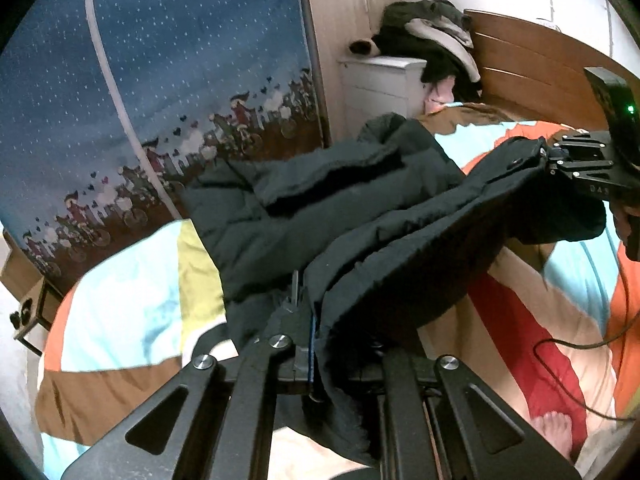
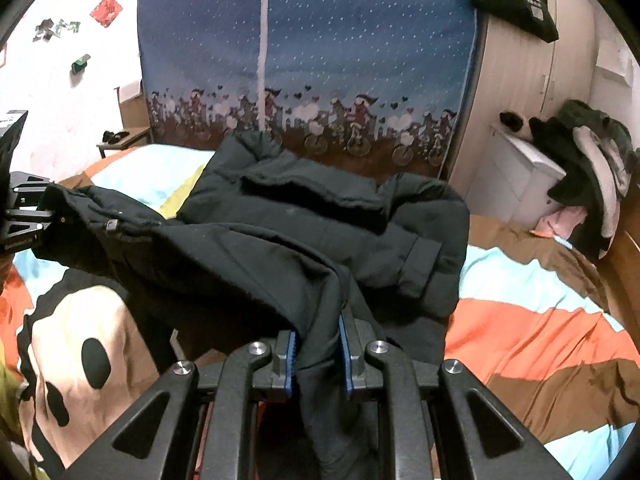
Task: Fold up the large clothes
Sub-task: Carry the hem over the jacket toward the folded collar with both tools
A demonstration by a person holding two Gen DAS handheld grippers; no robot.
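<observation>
Over the bed (image 2: 540, 320), both my tongs (image 2: 318, 344) grip the black coat's (image 2: 320, 216) near hem at six o'clock; folding barely begun.

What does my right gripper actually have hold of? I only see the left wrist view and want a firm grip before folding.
Observer: In the right wrist view, the right gripper is shut on a bunched fold of the black jacket, with cloth squeezed between both blue pads.
Operator: And my left gripper from that side?
Observer: The left gripper pinches the jacket's other corner, held up above the bedspread.
</observation>
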